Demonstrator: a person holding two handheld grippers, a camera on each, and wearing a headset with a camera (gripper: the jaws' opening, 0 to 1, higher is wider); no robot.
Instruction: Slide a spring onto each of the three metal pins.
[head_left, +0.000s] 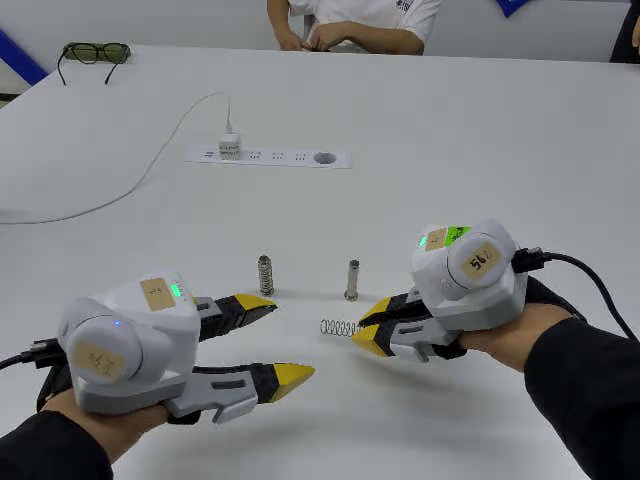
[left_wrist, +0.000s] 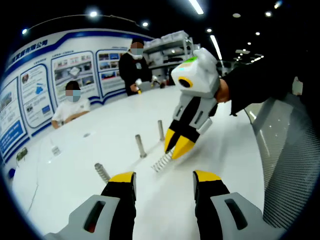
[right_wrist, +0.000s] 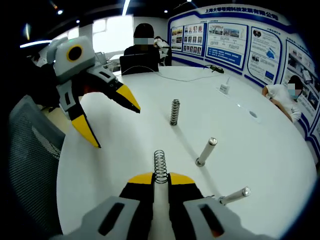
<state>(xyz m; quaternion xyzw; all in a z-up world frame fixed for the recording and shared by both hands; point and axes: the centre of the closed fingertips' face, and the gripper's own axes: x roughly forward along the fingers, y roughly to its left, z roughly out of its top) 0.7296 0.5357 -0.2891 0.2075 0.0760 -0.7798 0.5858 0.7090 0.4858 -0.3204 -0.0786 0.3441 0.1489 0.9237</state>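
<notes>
In the head view the third pin (right_wrist: 232, 195) is hidden behind the right gripper (head_left: 368, 326). The right gripper view shows it bare, low at the right, with its base cut off by the jaw housing. The first pin (head_left: 265, 262) is hard to make out because the fitted spring (right_wrist: 174, 112) wraps it nearly top to bottom. The second pin (head_left: 352, 280) stands upright and bare, well apart from the first.

A person (head_left: 350, 22) sits at the far edge of the table (head_left: 450, 130) and is cut off by the frame top, so we get hands and shirt. The wall posters in both gripper views are too blurred to read.

The right gripper's jaws are pinched together on one end of the loose spring (head_left: 340, 327). The rest of the coil sticks out free and roughly level, pointing toward the left gripper (head_left: 272, 338). It sits near the foot of the second pin but apart from it. We cannot tell whether the coil touches the table.

The left gripper's jaws are spread wide with nothing between them, and the yellow tips are clear of every pin. It hangs low over the table; contact is unclear.

Farther back there is a power strip (head_left: 270, 156) with a charger (head_left: 229, 146) plugged in and a cable (head_left: 150, 170) trailing left. Glasses (head_left: 95, 51) lie at the far left corner.
</notes>
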